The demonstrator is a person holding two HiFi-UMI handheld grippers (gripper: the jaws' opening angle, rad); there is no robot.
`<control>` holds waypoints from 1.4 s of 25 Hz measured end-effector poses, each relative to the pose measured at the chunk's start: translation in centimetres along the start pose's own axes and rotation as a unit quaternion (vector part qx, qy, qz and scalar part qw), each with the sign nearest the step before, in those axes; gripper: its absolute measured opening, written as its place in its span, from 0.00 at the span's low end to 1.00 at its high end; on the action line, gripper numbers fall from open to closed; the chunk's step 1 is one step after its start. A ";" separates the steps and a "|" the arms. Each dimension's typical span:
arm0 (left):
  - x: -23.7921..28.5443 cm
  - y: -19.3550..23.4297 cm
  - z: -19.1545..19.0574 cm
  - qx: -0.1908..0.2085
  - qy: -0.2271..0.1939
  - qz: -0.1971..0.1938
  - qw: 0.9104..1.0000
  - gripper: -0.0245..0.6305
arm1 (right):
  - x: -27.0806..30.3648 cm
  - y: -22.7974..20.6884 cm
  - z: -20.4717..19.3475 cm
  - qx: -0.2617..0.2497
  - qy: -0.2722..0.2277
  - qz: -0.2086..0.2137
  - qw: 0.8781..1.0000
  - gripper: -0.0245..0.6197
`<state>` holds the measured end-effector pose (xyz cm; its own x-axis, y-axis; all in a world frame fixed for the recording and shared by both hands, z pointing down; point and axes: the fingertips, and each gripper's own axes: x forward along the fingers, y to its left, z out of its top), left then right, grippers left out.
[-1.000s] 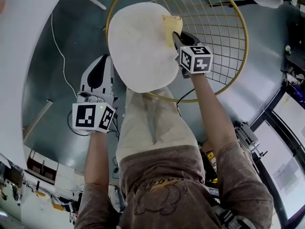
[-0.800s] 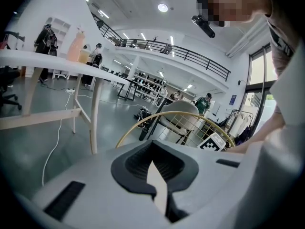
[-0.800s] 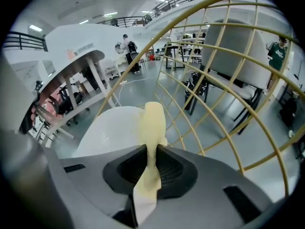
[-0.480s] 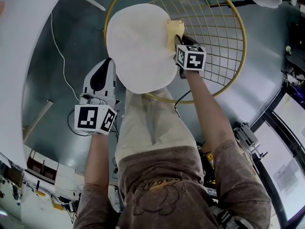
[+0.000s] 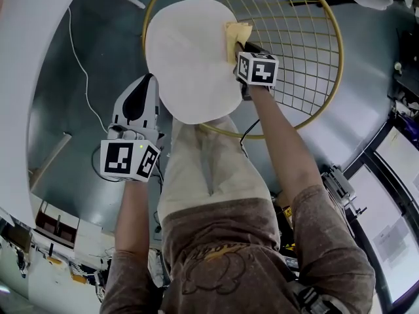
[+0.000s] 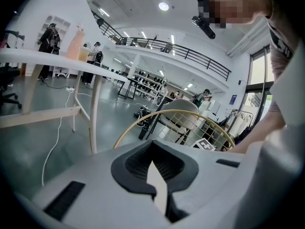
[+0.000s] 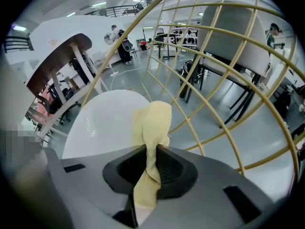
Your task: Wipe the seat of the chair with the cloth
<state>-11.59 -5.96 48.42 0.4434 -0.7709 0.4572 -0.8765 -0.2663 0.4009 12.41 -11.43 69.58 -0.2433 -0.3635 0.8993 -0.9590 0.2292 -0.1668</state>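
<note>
The right tongs are pinching a pale yellow cloth. In the right gripper view the cloth runs up between the two black pads and folds over in front of the tongs. The cloth lies on the right edge of the white rounded seat of the chair, just beside the round back of gold wire grid, which stands on the right of the seat.

The left tongs are at the left of the seat, near its edge but apart from it, above the grey floor. In the left gripper view these tongs are pressed together with nothing between them, and the gold wire ring shows behind them. A white worktop is at the far left.
</note>
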 end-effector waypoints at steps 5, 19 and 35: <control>-0.3 0.2 0.0 -0.001 -0.001 0.002 1.000 0.05 | 0.2 1.6 0.0 -0.005 -0.001 0.011 1.000 0.15; -1.5 1.1 -0.9 -0.007 0.002 0.014 1.000 0.05 | 1.0 8.6 -0.1 -0.019 -0.010 0.071 0.997 0.15; -2.1 2.0 -1.1 -0.011 -0.001 0.021 1.000 0.05 | 0.9 14.4 -1.7 0.001 -0.007 0.125 0.992 0.15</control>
<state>-14.05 -4.26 49.09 0.4052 -0.7828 0.4722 -0.8901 -0.2200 0.3991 -1.40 -6.90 68.68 -0.4754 -0.3071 0.8244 -0.8686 0.3125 -0.3845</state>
